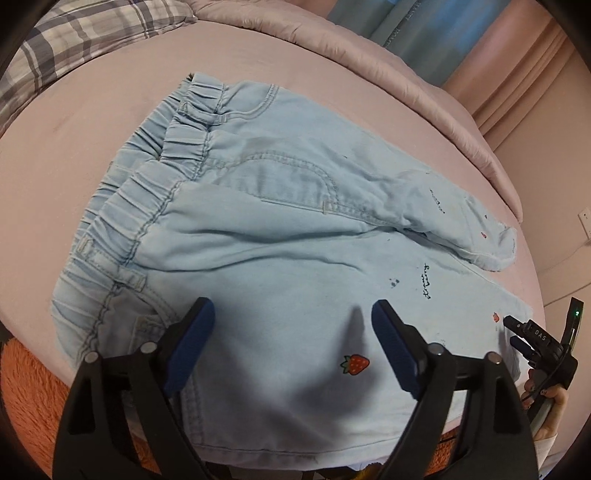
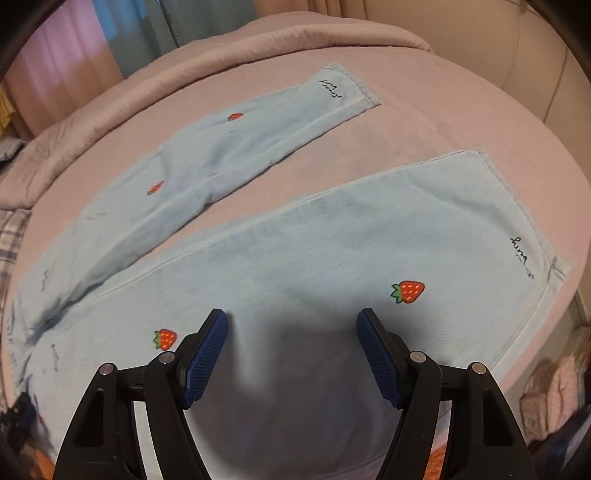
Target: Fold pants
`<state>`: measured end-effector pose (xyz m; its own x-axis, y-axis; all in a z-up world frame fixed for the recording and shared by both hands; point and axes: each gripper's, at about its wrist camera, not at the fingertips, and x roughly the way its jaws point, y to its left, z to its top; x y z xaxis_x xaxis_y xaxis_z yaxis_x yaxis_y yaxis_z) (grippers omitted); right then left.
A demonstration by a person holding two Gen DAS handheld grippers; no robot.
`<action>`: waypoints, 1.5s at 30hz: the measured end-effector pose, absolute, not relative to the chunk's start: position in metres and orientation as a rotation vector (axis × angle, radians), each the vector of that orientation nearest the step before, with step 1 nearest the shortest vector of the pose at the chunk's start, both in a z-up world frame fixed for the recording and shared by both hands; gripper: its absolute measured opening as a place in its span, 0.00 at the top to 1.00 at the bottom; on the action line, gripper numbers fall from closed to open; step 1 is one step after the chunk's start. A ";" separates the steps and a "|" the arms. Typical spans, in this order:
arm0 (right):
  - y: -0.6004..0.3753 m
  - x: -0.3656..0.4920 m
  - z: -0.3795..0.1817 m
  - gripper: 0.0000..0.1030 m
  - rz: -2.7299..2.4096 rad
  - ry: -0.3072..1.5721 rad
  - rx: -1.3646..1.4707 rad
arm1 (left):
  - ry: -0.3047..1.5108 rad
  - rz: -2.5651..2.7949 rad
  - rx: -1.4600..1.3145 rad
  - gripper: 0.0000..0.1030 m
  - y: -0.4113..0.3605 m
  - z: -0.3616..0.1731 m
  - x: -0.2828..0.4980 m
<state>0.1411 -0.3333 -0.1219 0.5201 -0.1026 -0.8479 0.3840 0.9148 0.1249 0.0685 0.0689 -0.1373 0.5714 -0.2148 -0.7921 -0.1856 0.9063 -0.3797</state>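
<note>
- Left wrist view: the left gripper tilts steeply down over the pants, its blue pads spread wide with nothing caught between them; only cloth and its own shadow lie in the gap.
- The pale blue pants lie flat on a pink bedsheet, the gathered elastic waistband at the left, one leg stretching toward the right, where the upper layer is rumpled.
- A printed strawberry sits on the cloth just between the pads and the lower edge of the pants.
- At the right edge the right gripper shows beside the pants, held in a person's hand; its jaws look parted here.
- A plaid pillow lies at the top left, a folded pink quilt runs along the far side, an orange fluffy cover shows at the lower left, and a blue curtain hangs behind.
- Right wrist view: the right gripper points down at the near leg, pads well apart and holding nothing.
- Both legs lie spread in a V on the sheet, the far leg apart from the near one, hems toward the right.
- Pinkish curtains and a beige wall ring the bed.
</note>
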 end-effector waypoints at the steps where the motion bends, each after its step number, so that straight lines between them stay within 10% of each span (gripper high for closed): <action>1: -0.332 0.141 -0.121 0.30 -0.306 0.987 0.313 | 0.965 -0.020 -0.459 0.14 0.069 -0.138 0.068; 25: -0.251 0.282 -0.037 0.29 -0.118 0.939 0.351 | 0.882 -0.104 -0.602 0.07 0.089 -0.142 0.055; 40: -0.231 0.356 -0.125 0.25 -0.335 1.117 0.253 | 0.884 -0.103 -0.617 0.06 0.090 -0.141 0.055; 42: -0.232 0.350 -0.125 0.35 -0.343 1.100 0.263 | 0.885 -0.103 -0.610 0.05 0.089 -0.141 0.055; 45: -0.235 0.340 -0.120 0.81 -0.339 1.081 0.262 | 0.883 -0.103 -0.602 0.05 0.088 -0.141 0.054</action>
